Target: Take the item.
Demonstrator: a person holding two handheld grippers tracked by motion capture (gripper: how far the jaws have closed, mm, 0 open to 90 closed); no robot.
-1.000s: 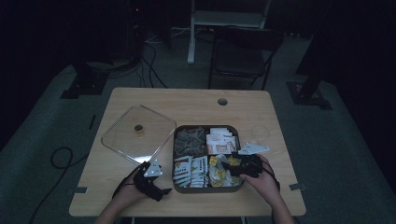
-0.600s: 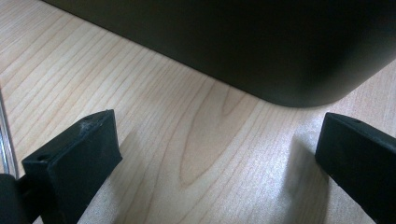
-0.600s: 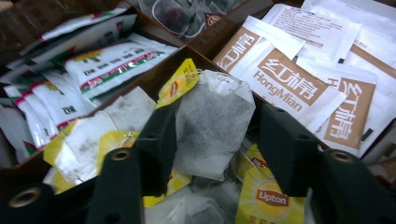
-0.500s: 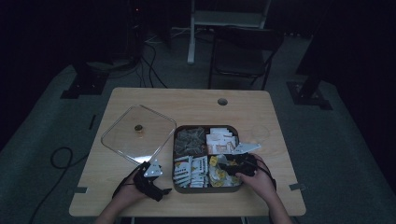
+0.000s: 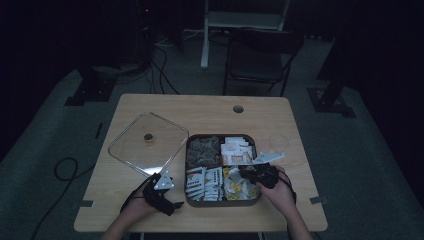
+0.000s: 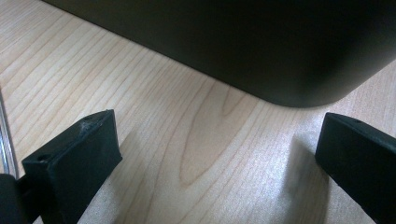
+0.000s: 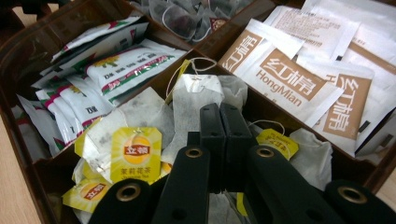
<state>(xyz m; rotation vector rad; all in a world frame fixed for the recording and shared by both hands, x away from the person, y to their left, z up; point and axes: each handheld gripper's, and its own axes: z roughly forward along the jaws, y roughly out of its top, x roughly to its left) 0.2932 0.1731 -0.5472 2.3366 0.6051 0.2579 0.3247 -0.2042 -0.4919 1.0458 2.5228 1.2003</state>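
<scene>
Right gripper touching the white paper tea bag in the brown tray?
Touching. In the right gripper view, the right gripper, just closed, pinches the white paper tea bag between its pads.

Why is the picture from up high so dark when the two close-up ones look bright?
The high view is dim all over, with the floor nearly black. The left gripper view shows bright wood of the table with soft jaw shadows. The right gripper view is bright and sharp on the tea bag.

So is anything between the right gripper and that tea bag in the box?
Nothing visible. The right gripper has just been closing and its jaws now stand together right at the tea bag, at the bag's lower edge, in the box's yellow-tag compartment. Whether paper is actually pinched can't be told.
</scene>
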